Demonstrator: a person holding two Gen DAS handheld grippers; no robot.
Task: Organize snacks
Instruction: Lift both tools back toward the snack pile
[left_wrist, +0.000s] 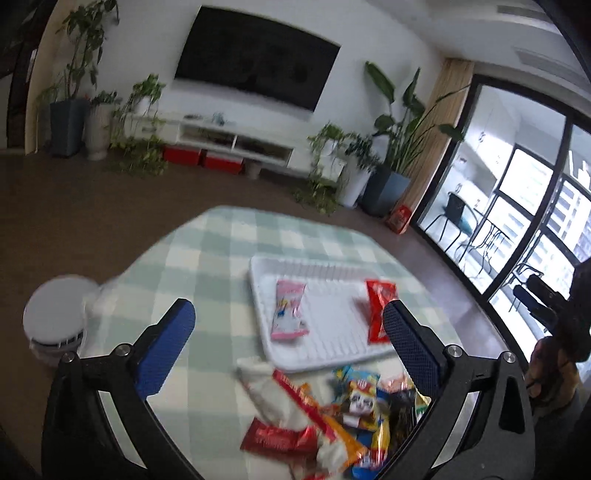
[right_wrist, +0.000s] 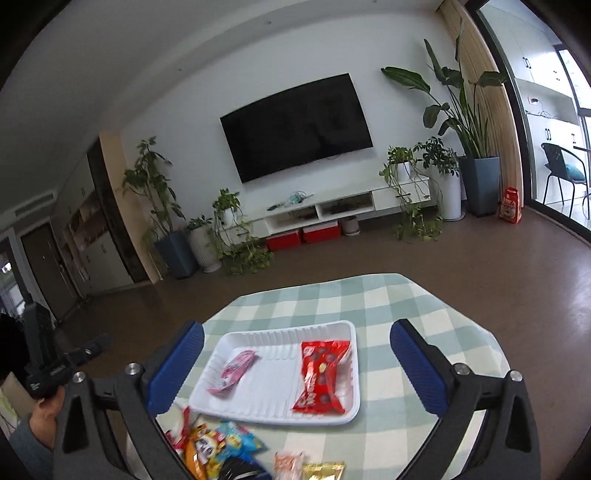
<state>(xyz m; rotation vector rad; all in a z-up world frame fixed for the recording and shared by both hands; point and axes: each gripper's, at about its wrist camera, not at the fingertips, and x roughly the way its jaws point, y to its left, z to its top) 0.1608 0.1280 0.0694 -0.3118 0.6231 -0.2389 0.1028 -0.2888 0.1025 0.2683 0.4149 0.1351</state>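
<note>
A white ribbed tray (left_wrist: 332, 321) (right_wrist: 273, 402) lies on the green checked tablecloth. In it are a pink snack packet (left_wrist: 290, 314) (right_wrist: 234, 371) on the left and a red snack packet (left_wrist: 378, 310) (right_wrist: 321, 374) on the right. A pile of loose snack packets (left_wrist: 332, 417) (right_wrist: 221, 446) lies in front of the tray. My left gripper (left_wrist: 288, 321) is open and empty, above the pile and the tray's near edge. My right gripper (right_wrist: 297, 341) is open and empty, above the tray.
A round white stool or bin (left_wrist: 55, 317) stands left of the table. The table edge (right_wrist: 491, 332) curves off at the right. The other hand-held gripper shows at the right edge of the left view (left_wrist: 543, 306) and the left edge of the right view (right_wrist: 62, 365).
</note>
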